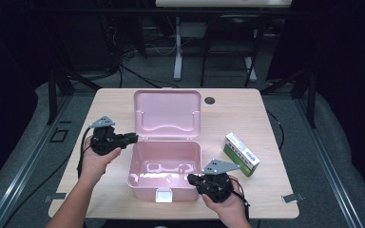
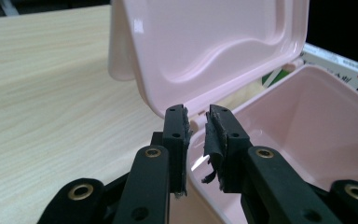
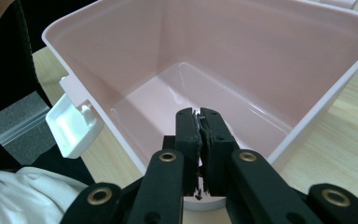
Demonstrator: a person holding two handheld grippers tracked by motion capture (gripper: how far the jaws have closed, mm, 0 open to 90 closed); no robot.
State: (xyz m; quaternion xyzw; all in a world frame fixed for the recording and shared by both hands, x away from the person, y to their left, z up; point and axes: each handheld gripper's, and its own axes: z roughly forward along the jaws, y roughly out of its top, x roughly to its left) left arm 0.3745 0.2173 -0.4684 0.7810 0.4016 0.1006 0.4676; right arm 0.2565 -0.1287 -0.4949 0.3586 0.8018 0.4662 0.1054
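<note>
High view shows the pink lunch box (image 1: 165, 167) mid-table, lid (image 1: 167, 114) upright, the right gripper (image 1: 193, 179) clamped on its front right rim. Left gripper (image 1: 132, 138) stands slightly parted beside the box's left rim, gripping nothing. Best keep the right clamp firm while reaching for the green-white carton (image 1: 241, 154).

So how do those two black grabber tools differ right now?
The left gripper has a small gap between its jaws, beside the pink plastic box's rear corner; the right gripper is shut, pinching that box's front rim. The left holds nothing. Both are hand-held, black and two-jawed.
</note>
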